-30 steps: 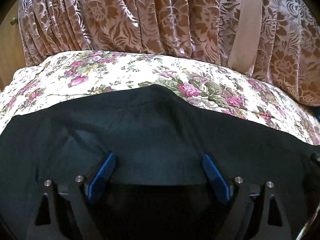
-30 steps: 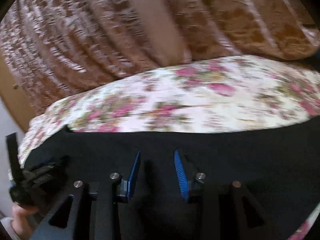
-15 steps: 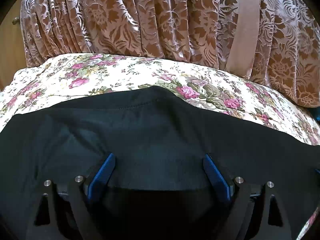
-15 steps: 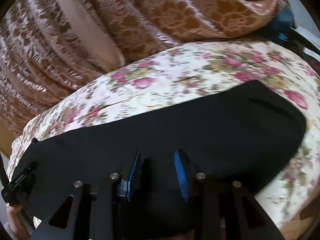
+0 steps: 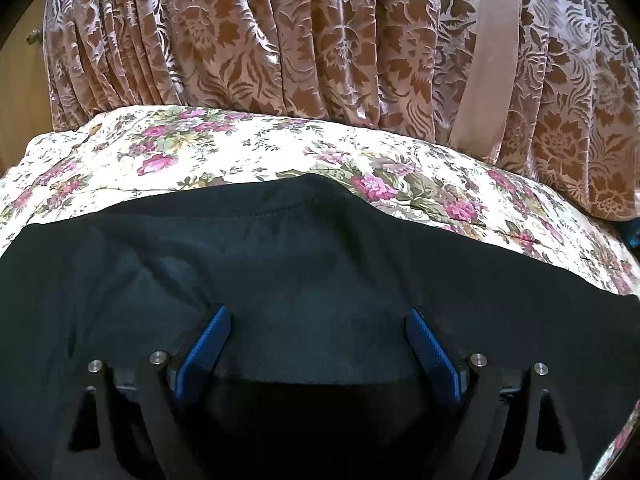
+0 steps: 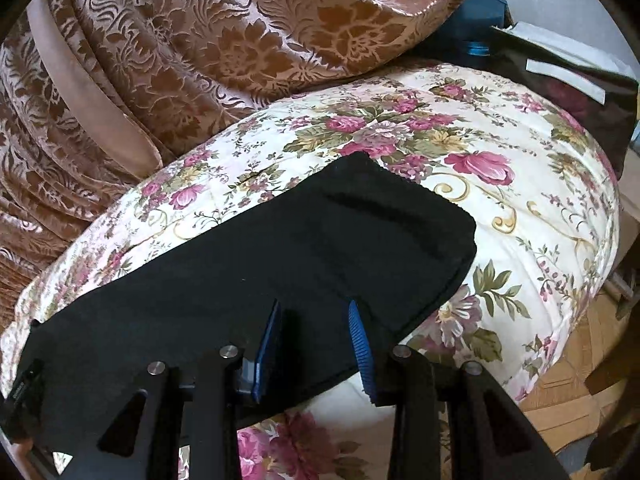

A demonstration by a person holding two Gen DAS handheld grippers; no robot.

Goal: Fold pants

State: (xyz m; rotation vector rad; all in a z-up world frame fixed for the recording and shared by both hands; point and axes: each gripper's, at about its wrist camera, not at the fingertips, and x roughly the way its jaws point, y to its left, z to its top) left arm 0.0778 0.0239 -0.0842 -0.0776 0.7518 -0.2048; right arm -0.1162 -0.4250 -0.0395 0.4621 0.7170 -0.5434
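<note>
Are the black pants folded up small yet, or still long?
Still long: the black pants stretch flat across the flowery bedspread, not folded short.

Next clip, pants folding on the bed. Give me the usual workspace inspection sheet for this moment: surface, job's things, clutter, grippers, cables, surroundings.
Surface: floral quilt, soft and rounded, mostly bare beyond the garment.
Job's things: black pants, laid flat in a long strip across the quilt, one end squared off near the quilt's far side.
Clutter: dark bag and a blue item at the quilt's far edge.
Grippers: left hand-held gripper wide open over the pants; right hand-held gripper partly open above the pants' near edge, nothing pinched.
Cables: nothing seen.
Surroundings: brown patterned curtain behind the bed; parquet floor beside it.
</note>
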